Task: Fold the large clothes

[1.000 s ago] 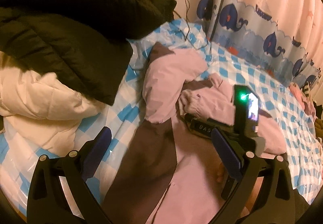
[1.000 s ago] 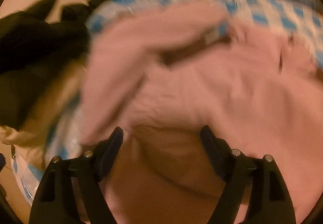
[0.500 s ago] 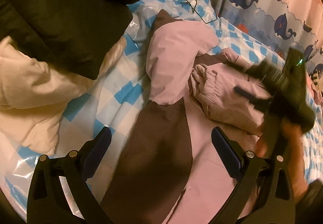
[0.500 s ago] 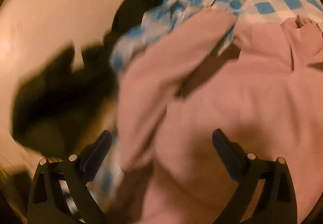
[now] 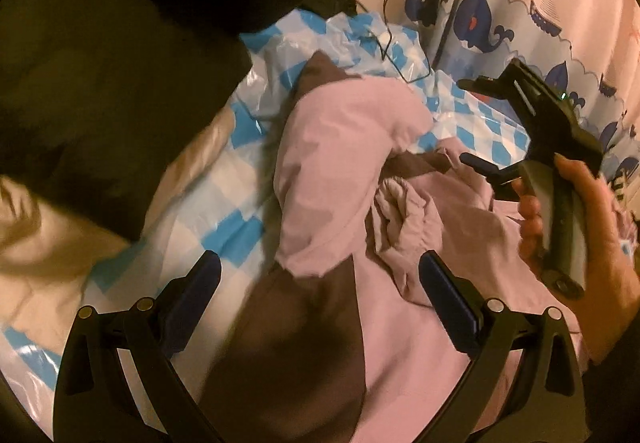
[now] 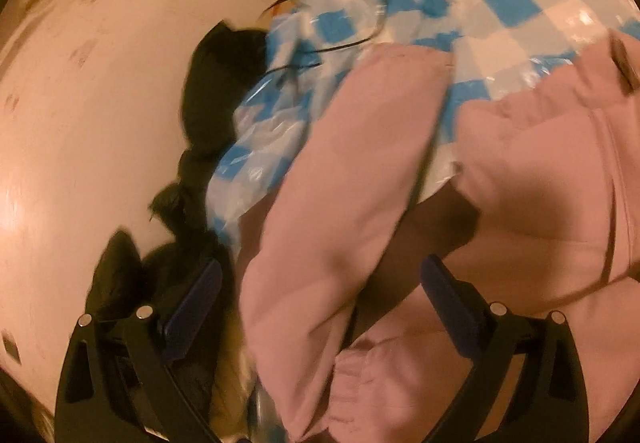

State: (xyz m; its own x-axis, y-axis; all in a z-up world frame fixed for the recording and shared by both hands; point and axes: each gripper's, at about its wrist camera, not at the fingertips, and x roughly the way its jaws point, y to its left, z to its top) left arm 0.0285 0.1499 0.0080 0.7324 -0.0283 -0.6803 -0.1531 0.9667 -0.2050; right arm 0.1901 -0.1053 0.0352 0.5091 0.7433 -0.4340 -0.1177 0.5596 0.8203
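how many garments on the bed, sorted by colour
pink-and-brown padded jacket: 1
black puffy coat: 1
cream padded garment: 1
total: 3, all lying on the blue-and-white checked plastic sheet; whether the black pile is more than one coat cannot be told

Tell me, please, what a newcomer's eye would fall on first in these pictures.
First, the pink and brown jacket sprawled unfolded across the middle of the blue checked sheet. Next, the right tool, raised over the jacket's far side in a bare hand, its jaws wide with nothing between them. Behind it hangs a whale-print curtain, and a black coat is heaped at the left.
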